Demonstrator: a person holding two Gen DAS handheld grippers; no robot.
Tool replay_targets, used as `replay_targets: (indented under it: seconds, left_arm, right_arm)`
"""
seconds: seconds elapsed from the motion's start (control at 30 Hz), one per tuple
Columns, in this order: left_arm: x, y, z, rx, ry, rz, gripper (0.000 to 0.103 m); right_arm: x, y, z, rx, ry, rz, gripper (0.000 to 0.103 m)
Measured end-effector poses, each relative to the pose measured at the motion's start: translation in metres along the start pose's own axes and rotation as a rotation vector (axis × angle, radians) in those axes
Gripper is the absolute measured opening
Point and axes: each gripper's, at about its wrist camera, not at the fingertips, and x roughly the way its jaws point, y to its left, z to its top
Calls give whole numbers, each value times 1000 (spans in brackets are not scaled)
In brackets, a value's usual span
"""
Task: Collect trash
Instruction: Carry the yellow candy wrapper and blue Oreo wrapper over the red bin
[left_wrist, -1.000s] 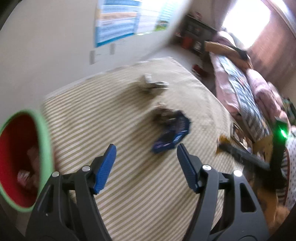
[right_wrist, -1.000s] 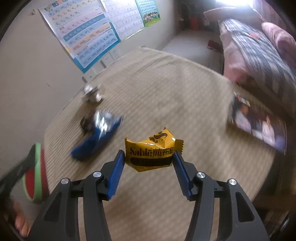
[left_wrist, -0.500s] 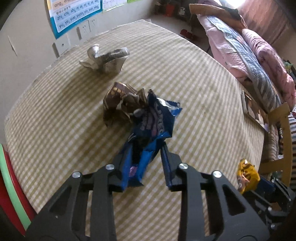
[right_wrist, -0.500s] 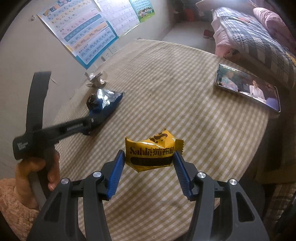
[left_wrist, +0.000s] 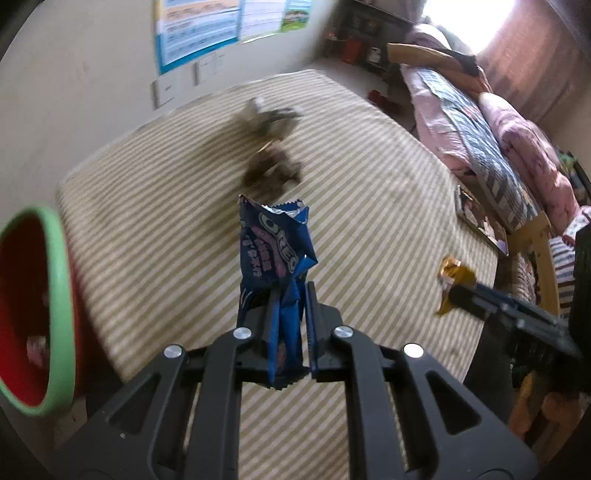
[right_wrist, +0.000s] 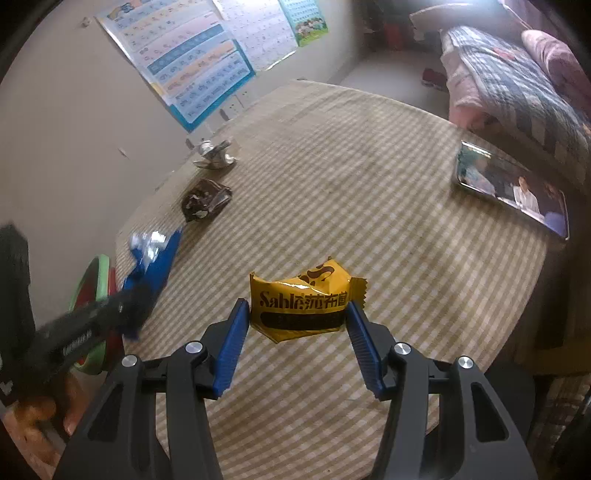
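**Two wrappers pinched, two left on the worktop**

The blue Oreo wrapper (left_wrist: 275, 254) is pinched in the left gripper (left_wrist: 290, 314) — its jaws are closing, nearly pressed together on the crumpled lower end, and the packet is held up off the checked worktop (left_wrist: 369, 206). The red bin with the green rim (left_wrist: 55, 295) is seen at the left edge of the left wrist view, just beside the worktop and lower than it, with some trash inside.

The yellow Sablé wrapper (right_wrist: 301, 304) is clamped between the blue jaws of the right gripper (right_wrist: 297, 321), held level above the worktop, jaws partly spread around its width.

Two more pieces are left lying near the wall side — a dark brown wrapper (right_wrist: 205, 199) and, beyond it, a crumpled silver wrapper (right_wrist: 214, 153), near each other but apart. A phone (right_wrist: 511, 190) with a lit screen is lying near the worktop's right edge.
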Motion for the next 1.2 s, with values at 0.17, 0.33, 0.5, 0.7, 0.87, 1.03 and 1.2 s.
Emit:
replay_targets:
  seconds: [0.17,0.33,0.5,0.7,0.87,1.03,1.2]
  left_arm:
    - [3,21,-21,-53,48,14,12]
    - [5,31,-27,-99,55,20,17]
    - [4,30,-27,-96,47,20,26]
    - [7,35,-28,-114,53,22,29]
    - [9,33,-29,-99,47,35,27]
    - [2,33,-27,-98,19,50,9]
    - [-15,36,-20,-112,-36,49,9]
  right_arm:
    - [9,9,-3,-25,34,1,54]
    - [21,12,-12,-23,94,1,56]
    - [25,14,-16,-17,118,6,63]
    - [31,17,-19,-26,139,-2,64]
    - [35,13,-22,-12,147,-10,63]
    - [27,14,-19,-14,119,-1,49]
    - [16,23,-13,-39,85,16,48]
